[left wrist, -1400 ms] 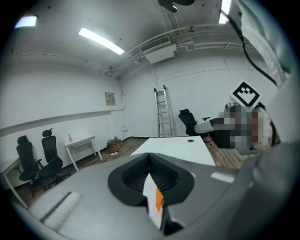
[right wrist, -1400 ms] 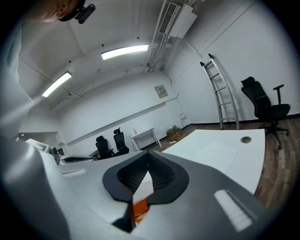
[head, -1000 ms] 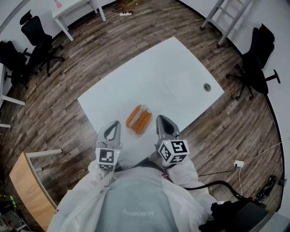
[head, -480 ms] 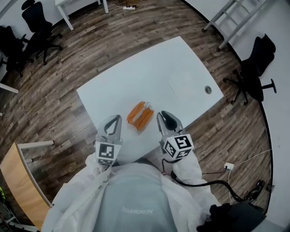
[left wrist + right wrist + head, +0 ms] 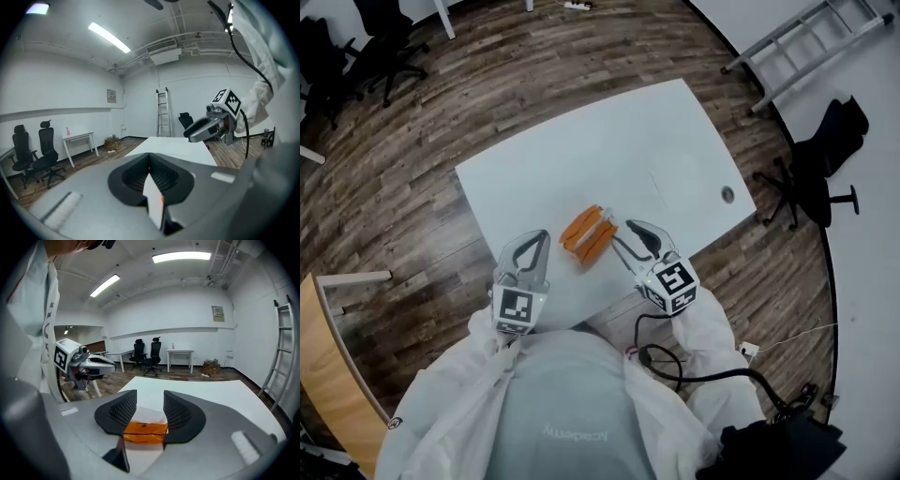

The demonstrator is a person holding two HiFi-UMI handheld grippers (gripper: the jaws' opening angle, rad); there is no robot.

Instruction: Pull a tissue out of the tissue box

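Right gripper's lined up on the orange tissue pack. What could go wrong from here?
1. The fingers of the right gripper have just been opening, with nothing between them; the tissue pack lies loose just ahead, so closing could catch the wrapper, not a tissue.
2. The left gripper is shut and off the pack, so a pull may drag the whole pack.

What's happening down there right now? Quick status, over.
Left hand-held gripper shut. Right hand-held gripper jaws just opening, nothing gripped. Orange tissue pack on white table, just ahead of right jaws. Nothing in the way.
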